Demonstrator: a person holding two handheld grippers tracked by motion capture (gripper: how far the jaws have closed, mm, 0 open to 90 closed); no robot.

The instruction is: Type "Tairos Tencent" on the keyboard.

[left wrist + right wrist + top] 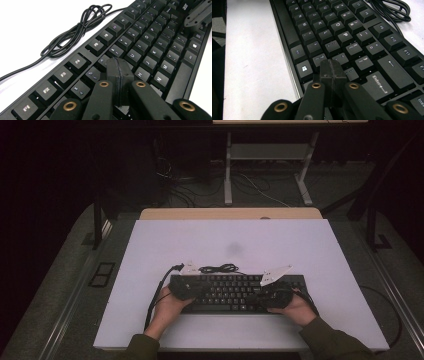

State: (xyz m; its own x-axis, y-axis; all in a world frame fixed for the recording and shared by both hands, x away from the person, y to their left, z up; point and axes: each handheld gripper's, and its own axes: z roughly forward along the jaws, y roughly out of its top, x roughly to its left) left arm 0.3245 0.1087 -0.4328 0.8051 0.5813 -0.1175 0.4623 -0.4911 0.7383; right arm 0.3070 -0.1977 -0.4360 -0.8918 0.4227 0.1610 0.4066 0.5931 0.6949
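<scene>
Forearms at white table (225, 240), black keyboard (235, 292), dark room

The high view is dim and underexposed: the room toward ten and two o'clock sinks into near black, and only the white table (310, 245) catches even, soft light from above (a faint grey smudge sits near its middle). Hands cast weak shadows. Both gripper views are far brighter; the table surface blows out to glare at eleven o'clock. Key legends on the keyboard (150, 47) stay legible mid-frame, while the jaws at six o'clock blur, and lines bend toward the edges.
</scene>
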